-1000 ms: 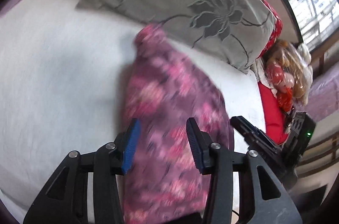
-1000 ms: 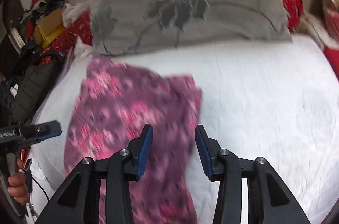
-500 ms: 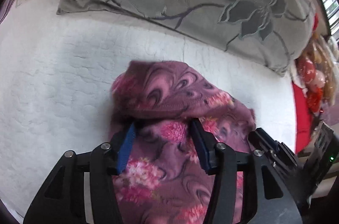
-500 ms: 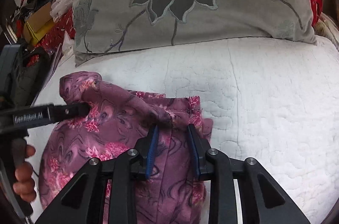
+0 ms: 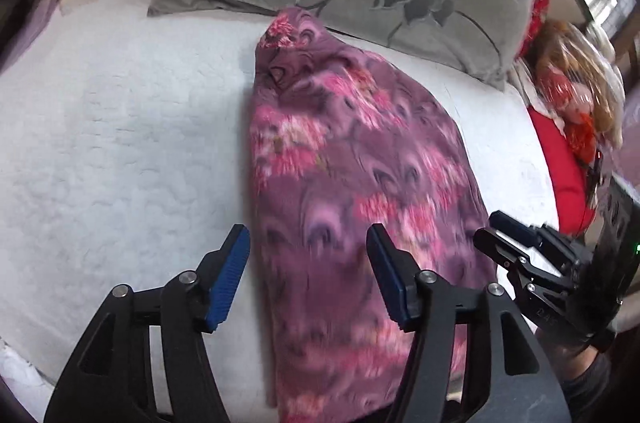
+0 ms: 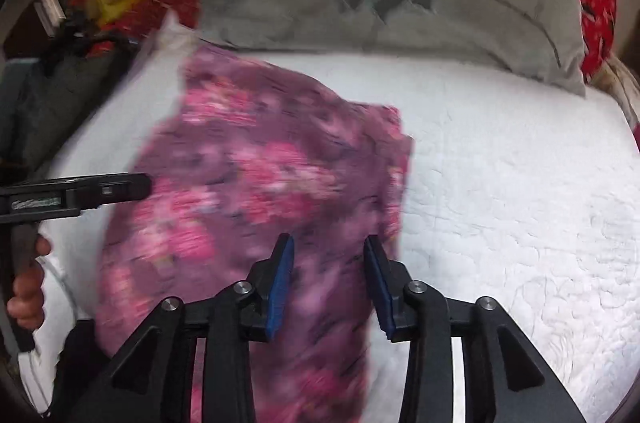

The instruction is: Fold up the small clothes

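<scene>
White quilt (image 5: 120,143), purple garment (image 5: 352,183) seemingly flat

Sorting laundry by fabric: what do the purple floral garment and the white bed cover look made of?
Purple floral garment: soft, matte, thin woven or knit cloth, probably; it drapes limply, though blur hides the weave. White bed cover: quilted matte fabric, likely cotton; stitched swirls show.

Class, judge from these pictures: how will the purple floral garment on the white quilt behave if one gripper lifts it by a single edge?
The purple floral garment probably droops: it lies limp with soft, rumpled edges. It looks thin and light. Its layers may slide apart over the white quilt.
</scene>
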Demonstrator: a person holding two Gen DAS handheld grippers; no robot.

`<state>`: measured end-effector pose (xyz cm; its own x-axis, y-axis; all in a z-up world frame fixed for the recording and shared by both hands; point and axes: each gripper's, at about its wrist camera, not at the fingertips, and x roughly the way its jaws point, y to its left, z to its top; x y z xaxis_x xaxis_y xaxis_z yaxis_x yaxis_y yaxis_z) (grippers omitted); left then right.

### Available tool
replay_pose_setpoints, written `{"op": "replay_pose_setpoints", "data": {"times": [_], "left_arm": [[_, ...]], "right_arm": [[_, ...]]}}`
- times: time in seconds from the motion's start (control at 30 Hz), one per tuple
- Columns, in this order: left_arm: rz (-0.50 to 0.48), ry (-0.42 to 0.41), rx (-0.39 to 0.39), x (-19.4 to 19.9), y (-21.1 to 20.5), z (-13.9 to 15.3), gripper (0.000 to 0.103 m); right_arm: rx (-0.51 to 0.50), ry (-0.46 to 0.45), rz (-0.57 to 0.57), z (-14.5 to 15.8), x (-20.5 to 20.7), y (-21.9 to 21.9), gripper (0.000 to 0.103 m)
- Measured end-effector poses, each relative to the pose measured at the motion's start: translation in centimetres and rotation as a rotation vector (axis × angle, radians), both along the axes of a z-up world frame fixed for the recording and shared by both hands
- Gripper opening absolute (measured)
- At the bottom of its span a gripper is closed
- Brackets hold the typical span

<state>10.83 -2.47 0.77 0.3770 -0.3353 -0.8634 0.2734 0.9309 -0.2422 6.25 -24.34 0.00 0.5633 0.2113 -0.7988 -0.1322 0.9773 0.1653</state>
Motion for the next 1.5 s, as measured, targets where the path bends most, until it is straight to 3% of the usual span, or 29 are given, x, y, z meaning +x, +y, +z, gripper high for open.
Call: {"op": "replay_pose_setpoints", "data": {"times": [0.1, 0.13, 0.2, 0.3, 0.37, 0.47, 0.57, 0.67, 0.73, 0.83, 1.07, 1.5], "left_arm": [[-0.024, 0.04, 0.068, -1.5, -0.2, -2.6, 0.068], [-0.018, 0.058, 0.057, -1.9, 0.1, -3.1, 0.069], [0.001, 0.078, 0.014, -2.5, 1.0, -2.7, 0.069], [0.006, 0.068, 0.021, -3.8, 2.2, -1.7, 0.069], [0.008, 0.048, 0.053, -4.9, 2.9, -1.4, 0.069], [0.023, 0.028, 0.112, -6.9, 3.9, -1.4, 0.069], [0.043, 0.007, 0.163, -8.9, 4.7, -1.7, 0.069], [0.042, -0.043, 0.236, -11.0, 4.5, -1.9, 0.069], [0.033, -0.09, 0.281, -12.3, 4.1, -1.8, 0.069], [0.022, -0.139, 0.303, -13.8, 3.7, -1.6, 0.069], [-0.01, -0.228, 0.301, -16.0, 3.3, -0.1, 0.071], [-0.038, -0.26, 0.255, -17.7, 2.4, 1.2, 0.072]], "right_arm": [[-0.084, 0.02, 0.005, -1.0, -2.0, 0.6, 0.054], [-0.111, 0.053, -0.004, -2.0, -2.4, 0.6, 0.056], [-0.062, 0.06, -0.048, -2.6, -3.5, -0.4, 0.063], [-0.062, 0.077, -0.119, -1.6, -5.3, -1.3, 0.064], [-0.125, 0.075, -0.12, -0.6, -7.1, -1.2, 0.066], [-0.264, 0.085, -0.129, 0.3, -9.1, -0.5, 0.076], [-0.272, 0.064, -0.153, 1.0, -11.9, -0.5, 0.094], [-0.258, 0.025, -0.165, 1.2, -14.3, -0.4, 0.095], [-0.306, -0.001, -0.18, 1.3, -15.4, 0.2, 0.096], [-0.313, -0.03, -0.192, 1.7, -16.7, 0.9, 0.099], [-0.253, -0.087, -0.245, 3.2, -18.1, 1.0, 0.101], [-0.231, -0.127, -0.278, 4.4, -18.9, 0.4, 0.101]]}}
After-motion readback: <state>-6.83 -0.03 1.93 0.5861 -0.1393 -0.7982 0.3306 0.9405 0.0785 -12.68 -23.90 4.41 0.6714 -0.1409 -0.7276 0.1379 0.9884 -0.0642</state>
